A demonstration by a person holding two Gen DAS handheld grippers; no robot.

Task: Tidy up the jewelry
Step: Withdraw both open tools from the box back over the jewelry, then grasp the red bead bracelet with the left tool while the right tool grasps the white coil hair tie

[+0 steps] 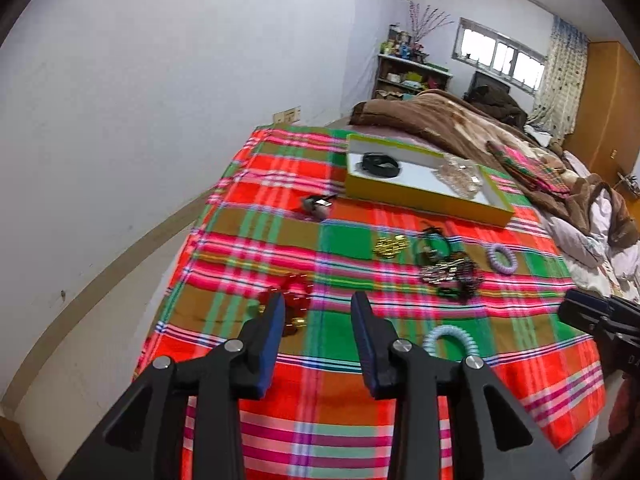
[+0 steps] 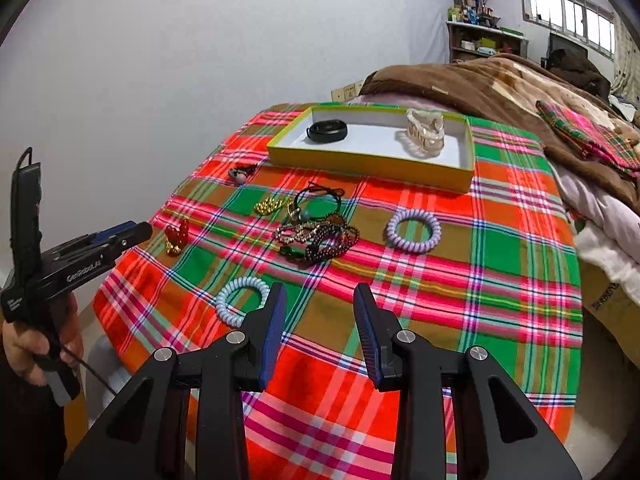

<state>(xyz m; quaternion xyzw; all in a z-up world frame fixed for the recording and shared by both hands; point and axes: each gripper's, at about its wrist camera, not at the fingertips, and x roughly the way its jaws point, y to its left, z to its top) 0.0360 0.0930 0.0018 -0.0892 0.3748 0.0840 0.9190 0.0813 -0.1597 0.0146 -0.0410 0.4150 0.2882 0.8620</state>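
Clearly both the left gripper and right gripper hover with fingers spread wide, holding nothing. Loose jewelry lies on the plaid cloth before the yellow box; the tangled bracelets could snag and drag neighbours along when lifted.

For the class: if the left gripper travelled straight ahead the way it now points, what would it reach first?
Probably the plaid cloth itself: the open left gripper aims between the red bead bracelet and the gold piece. Depth is uncertain.
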